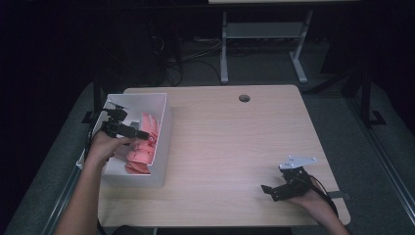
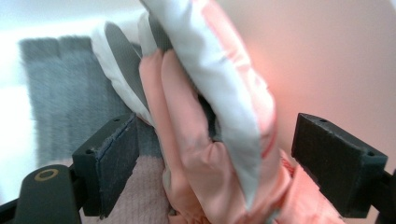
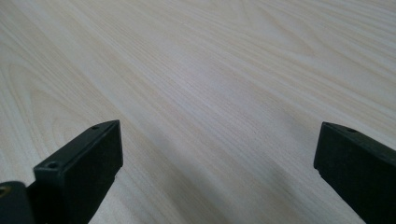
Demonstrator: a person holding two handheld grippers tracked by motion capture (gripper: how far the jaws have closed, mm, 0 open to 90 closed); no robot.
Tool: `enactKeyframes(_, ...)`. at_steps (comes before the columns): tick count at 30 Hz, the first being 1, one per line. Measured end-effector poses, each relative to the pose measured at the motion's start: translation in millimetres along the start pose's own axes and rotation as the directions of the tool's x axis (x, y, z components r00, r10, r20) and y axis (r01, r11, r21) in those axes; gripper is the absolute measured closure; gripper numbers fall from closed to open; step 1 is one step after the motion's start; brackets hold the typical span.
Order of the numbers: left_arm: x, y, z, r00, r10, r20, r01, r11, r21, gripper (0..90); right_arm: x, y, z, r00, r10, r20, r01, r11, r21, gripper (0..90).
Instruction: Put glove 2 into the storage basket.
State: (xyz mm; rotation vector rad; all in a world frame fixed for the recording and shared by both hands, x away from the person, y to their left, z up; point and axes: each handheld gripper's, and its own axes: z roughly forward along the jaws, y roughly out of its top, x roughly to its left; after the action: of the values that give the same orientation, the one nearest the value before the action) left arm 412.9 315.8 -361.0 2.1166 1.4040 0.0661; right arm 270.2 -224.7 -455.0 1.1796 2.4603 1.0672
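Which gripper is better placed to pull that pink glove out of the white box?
Left. The left gripper is already inside the white box, its open jaws straddling the pink glove. The right gripper rests open on the bare table at the far side.

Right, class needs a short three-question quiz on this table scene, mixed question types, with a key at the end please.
1. True or false: the left tool is inside the white box among the pink gloves.
2. Multiple choice: the right tool is
A) clamped on a glove
B) open above bare wooden table
C) inside the box
3. Fill in: in the left gripper view, a pink and white glove sits between the jaws, which are ____ (open/shut).

Key: 1 true; 2 B; 3 open, with a gap showing between the glove and the right-hand jaw.
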Motion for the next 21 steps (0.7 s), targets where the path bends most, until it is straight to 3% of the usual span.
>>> enactKeyframes(6,-9.5,6.4,-21.8,0.9992,0.04,-0.001,-0.04,0.9978,-0.053,14.7,-0.6,-0.5,0.0,1.0,0.007,0.0,-0.007,1.0,-0.002,0.9)
enactKeyframes(12,-28.8,17.8,-40.1,0.9944,0.104,0.014,-0.102,0.9874,-0.121,14.7,-2.0,-1.2,0.7,0.9999,0.015,-0.008,-0.015,1.0,0.005,1.0)
enactKeyframes(21,-74.5,28.6,-38.6,0.9746,0.217,0.056,-0.204,0.9626,-0.178,14.7,-3.0,-0.1,1.3,0.9998,0.016,-0.009,-0.016,1.0,-0.001,1.0)
